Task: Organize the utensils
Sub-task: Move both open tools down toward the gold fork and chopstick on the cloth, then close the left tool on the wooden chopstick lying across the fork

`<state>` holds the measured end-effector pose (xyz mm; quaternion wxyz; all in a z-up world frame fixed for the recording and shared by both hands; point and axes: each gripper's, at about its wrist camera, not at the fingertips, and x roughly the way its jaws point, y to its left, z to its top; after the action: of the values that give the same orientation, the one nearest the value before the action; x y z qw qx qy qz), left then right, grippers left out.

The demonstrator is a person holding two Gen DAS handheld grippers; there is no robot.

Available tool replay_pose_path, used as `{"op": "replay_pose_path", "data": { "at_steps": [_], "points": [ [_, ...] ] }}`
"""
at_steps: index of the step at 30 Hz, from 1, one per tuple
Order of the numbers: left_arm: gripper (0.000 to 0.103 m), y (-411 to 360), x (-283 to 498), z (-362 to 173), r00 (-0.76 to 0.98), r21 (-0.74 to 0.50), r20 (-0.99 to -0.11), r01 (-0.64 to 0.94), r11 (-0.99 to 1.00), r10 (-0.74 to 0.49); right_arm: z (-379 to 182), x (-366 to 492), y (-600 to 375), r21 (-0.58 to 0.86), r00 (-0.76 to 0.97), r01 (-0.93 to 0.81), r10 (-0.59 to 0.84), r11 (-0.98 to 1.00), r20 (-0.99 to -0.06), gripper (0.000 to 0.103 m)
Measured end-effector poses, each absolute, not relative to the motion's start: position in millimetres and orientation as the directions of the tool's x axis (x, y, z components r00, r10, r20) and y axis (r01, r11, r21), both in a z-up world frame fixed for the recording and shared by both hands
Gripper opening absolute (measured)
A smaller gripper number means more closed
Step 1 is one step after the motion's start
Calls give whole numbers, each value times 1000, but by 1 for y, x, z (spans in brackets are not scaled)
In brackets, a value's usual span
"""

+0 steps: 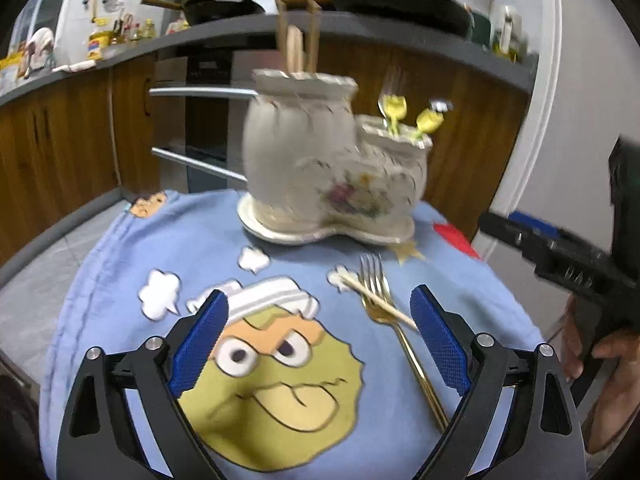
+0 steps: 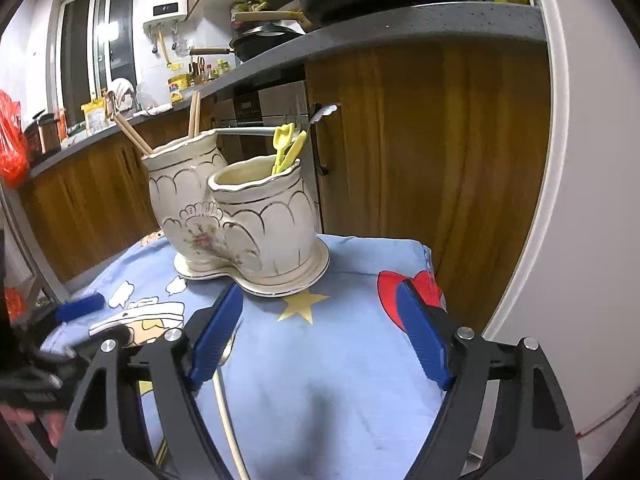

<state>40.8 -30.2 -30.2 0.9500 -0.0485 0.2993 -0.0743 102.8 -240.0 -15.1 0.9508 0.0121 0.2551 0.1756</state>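
Risk is concentrated at the gold fork [image 1: 394, 328], which lies flat on the blue cloth [image 1: 120, 264] of the bench, with a pale chopstick [image 1: 378, 300] laid across its neck. The left gripper [image 1: 318, 338] is held above the cloth, jaws spread, nothing between them. The right gripper [image 2: 320, 332] is likewise held with jaws apart and empty. If the fork is pinched, the chopstick is likely to be dragged or flicked off. The ceramic holder [image 2: 240, 216], well behind, could be knocked during insertion.
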Motion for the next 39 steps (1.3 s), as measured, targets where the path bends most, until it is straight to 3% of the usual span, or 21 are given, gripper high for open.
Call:
{"op": "replay_pose_path", "data": {
  "at_steps": [4,11,14,29,39],
  "points": [
    [78,-53,38,-36,774,-152,-606,117,981,-186,-14,100,-244,108,809,-336,345,936,-476,77],
    [40,-108,35,-42,719,-132,-663,162,978,-208,-11,100,-268,167,820,-305,347,938,-456,77],
    [30,-123,39,-47,690,-126,-695,158,979,-201,-12,100,-274,184,817,-300,352,936,-457,77],
    [28,-142,69,-61,675,43,-737,4,999,29,-10,87,-276,180,822,-320,366,930,-436,77],
    [16,-124,66,-57,675,-86,-737,-23,996,-48,-9,88,-292,211,842,-267,334,940,-424,77]
  ]
}}
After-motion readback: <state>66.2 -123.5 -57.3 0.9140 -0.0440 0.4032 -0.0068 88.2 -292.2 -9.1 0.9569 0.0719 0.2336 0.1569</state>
